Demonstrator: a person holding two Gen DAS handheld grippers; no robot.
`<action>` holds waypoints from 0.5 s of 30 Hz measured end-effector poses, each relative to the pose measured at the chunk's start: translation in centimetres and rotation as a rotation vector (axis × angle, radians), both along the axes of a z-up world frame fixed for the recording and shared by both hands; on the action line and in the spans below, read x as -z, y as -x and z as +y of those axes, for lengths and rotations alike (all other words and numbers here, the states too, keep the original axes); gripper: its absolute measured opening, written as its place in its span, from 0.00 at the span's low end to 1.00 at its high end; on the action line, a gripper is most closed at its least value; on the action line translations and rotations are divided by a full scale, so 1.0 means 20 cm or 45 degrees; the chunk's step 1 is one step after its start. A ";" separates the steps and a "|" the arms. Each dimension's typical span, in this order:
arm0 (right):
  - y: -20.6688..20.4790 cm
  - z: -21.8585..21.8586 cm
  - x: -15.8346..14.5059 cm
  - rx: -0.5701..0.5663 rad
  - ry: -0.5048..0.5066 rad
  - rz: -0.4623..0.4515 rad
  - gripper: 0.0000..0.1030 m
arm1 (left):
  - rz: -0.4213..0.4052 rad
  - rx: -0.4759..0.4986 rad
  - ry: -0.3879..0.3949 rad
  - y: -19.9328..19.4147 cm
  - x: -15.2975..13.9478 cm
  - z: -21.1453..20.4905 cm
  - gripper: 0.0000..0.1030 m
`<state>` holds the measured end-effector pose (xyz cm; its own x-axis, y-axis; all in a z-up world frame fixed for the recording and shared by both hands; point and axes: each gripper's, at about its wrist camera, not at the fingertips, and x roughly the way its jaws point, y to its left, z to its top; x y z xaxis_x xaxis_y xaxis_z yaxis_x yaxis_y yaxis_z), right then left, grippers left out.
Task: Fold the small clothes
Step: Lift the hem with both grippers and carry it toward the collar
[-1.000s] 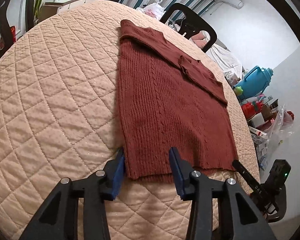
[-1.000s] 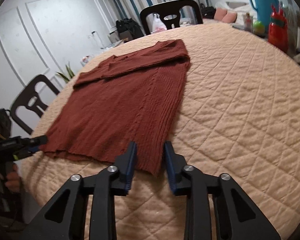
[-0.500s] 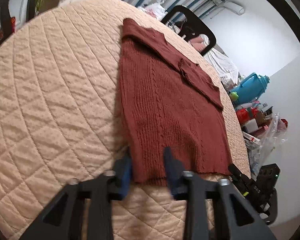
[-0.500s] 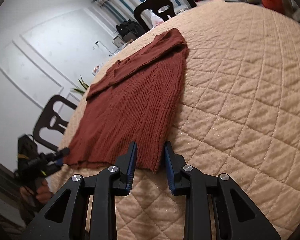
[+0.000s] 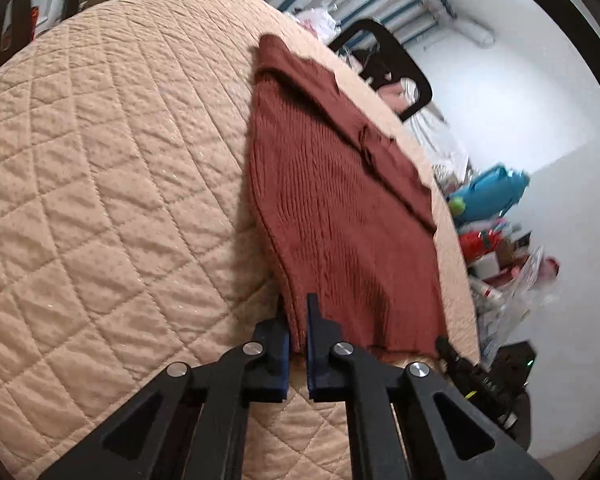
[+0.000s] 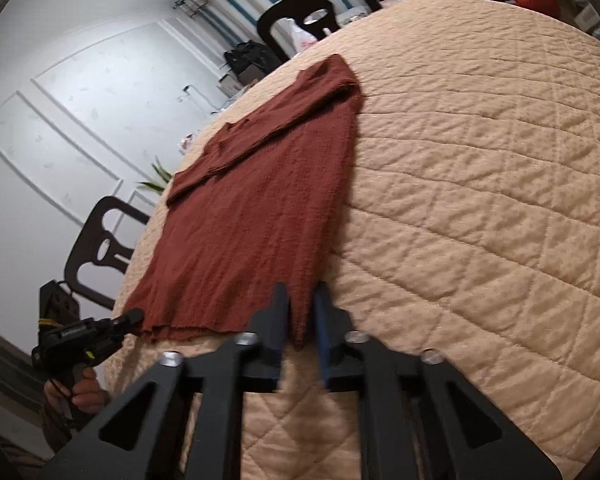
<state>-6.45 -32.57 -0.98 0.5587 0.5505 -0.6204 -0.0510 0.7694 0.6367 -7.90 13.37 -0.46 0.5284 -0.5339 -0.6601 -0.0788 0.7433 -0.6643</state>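
Observation:
A rust-brown knit sweater [image 5: 340, 208] lies on a round table with a peach quilted cover [image 5: 100, 200], sleeves folded across its far end. My left gripper [image 5: 296, 320] is shut on the sweater's near left hem corner and lifts it slightly. In the right wrist view, the sweater [image 6: 260, 200] stretches away and my right gripper [image 6: 300, 312] is shut on the near right hem corner. The other gripper shows at each view's edge, at the right in the left wrist view [image 5: 460, 364] and at the left in the right wrist view [image 6: 96, 332].
A black chair [image 5: 384, 60] stands behind the table's far edge; another [image 6: 100, 248] stands at the left side. A blue jug [image 5: 488, 196], red items and clutter sit beyond the table's right edge. Striped curtains [image 6: 236, 12] hang at the back.
Both grippers have closed on the sweater's near hem corners. The hem has lifted a little off the table and the fabric near the left gripper is pulled up.

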 end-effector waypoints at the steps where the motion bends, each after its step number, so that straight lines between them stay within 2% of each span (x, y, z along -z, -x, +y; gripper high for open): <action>1: 0.00 -0.01 0.01 0.004 -0.026 0.005 0.06 | -0.017 -0.017 0.001 0.01 -0.01 0.02 0.07; 6: 0.01 -0.01 -0.01 0.000 -0.013 -0.007 0.06 | -0.071 -0.015 0.006 0.04 -0.07 0.03 0.07; 9: 0.02 -0.02 -0.03 -0.005 -0.051 -0.042 0.06 | -0.101 -0.009 0.012 0.06 -0.10 0.04 0.07; 15: 0.07 -0.05 -0.10 -0.004 -0.098 -0.105 0.06 | -0.105 -0.026 0.030 0.08 -0.11 0.06 0.07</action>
<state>-7.88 -33.58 1.07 0.6044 0.5966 -0.5280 -0.1082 0.7181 0.6875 -9.59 14.62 1.81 0.5913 -0.5374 -0.6013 -0.0378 0.7264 -0.6863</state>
